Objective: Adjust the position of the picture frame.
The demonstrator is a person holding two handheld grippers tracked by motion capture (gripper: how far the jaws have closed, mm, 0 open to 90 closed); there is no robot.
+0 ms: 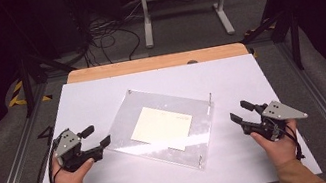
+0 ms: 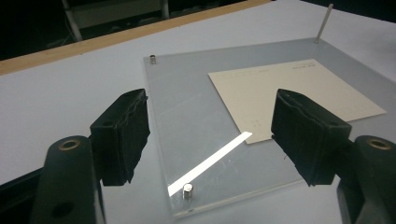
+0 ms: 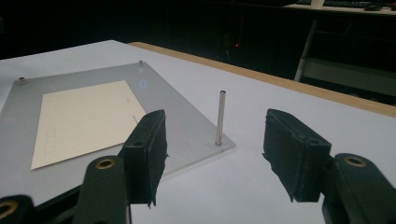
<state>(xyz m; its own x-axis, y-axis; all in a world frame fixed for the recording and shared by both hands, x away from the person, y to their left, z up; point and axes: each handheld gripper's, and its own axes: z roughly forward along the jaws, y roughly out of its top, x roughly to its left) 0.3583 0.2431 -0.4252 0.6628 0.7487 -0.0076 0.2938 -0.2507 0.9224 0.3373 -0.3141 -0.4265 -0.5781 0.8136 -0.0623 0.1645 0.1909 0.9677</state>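
Note:
A clear acrylic plate (image 1: pixel 127 128) lies turned at an angle in the middle of the white table, with a cream card (image 1: pixel 162 128) on it. Short metal studs mark its corners, and a taller thin pin (image 3: pixel 220 117) stands at the corner nearest my right gripper. My left gripper (image 1: pixel 96 137) hovers open just off the plate's left edge; its jaws frame the plate's near corner (image 2: pixel 187 205) and a small stud (image 2: pixel 187 190). To the plate's right my right gripper (image 1: pixel 242 111) is open, its jaws framing the tall pin without touching it.
The white board (image 1: pixel 76 101) rests on a wooden tabletop whose far edge (image 1: pixel 156 62) shows. Beyond it are a white frame stand (image 1: pixel 183 4) and loose cables on the floor. Black metal rails run along both sides of the table.

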